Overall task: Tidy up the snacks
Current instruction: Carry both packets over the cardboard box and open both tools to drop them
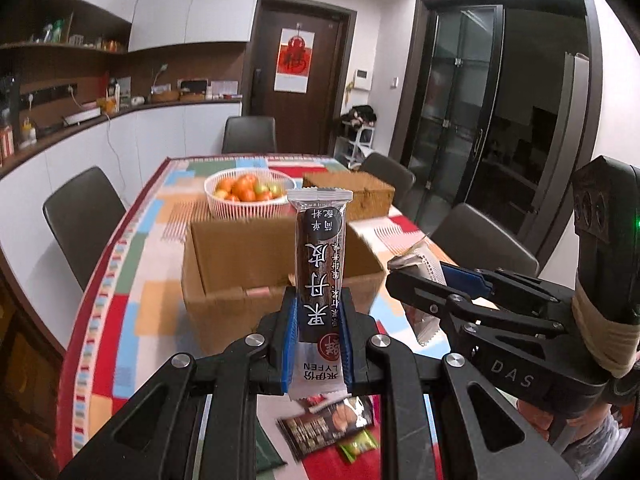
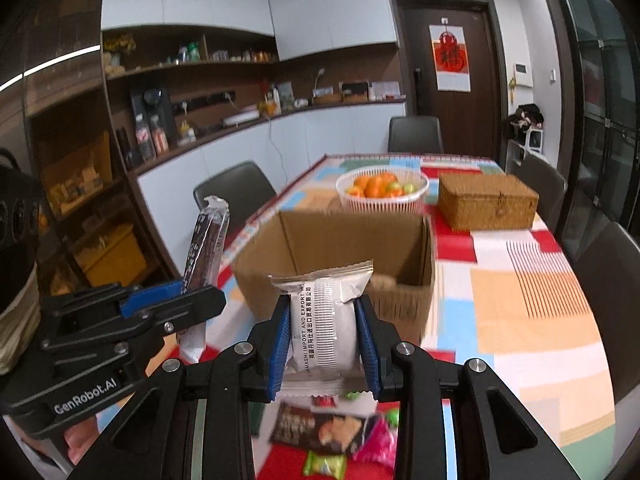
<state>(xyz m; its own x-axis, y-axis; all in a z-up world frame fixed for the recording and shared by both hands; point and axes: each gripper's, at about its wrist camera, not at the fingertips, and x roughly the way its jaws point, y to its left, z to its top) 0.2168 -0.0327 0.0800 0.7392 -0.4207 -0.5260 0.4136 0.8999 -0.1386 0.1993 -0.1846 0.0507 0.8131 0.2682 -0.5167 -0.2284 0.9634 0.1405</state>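
Note:
My left gripper [image 1: 319, 344] is shut on a long dark brown snack bar [image 1: 320, 264] with white characters, held upright above the table. Behind it stands an open cardboard box [image 1: 240, 276]. My right gripper [image 2: 323, 344] is shut on a white wrapped snack pack [image 2: 324, 320], also lifted in front of the cardboard box [image 2: 404, 308]. In the right wrist view the left gripper [image 2: 188, 292] with the snack bar [image 2: 206, 244] is at the left. In the left wrist view the right gripper [image 1: 424, 280] with the white pack [image 1: 420, 322] is at the right. Loose snack packets [image 1: 328, 428] [image 2: 332, 432] lie on the table below both grippers.
A white basket of orange and green fruit [image 1: 250, 196] [image 2: 382, 194] stands behind the box. A woven lidded box [image 2: 486, 200] [image 1: 360, 194] sits at the far right of the patchwork tablecloth [image 2: 520, 312]. Dark chairs [image 1: 82, 220] surround the table. A hand [image 1: 532, 420] holds the right gripper's handle.

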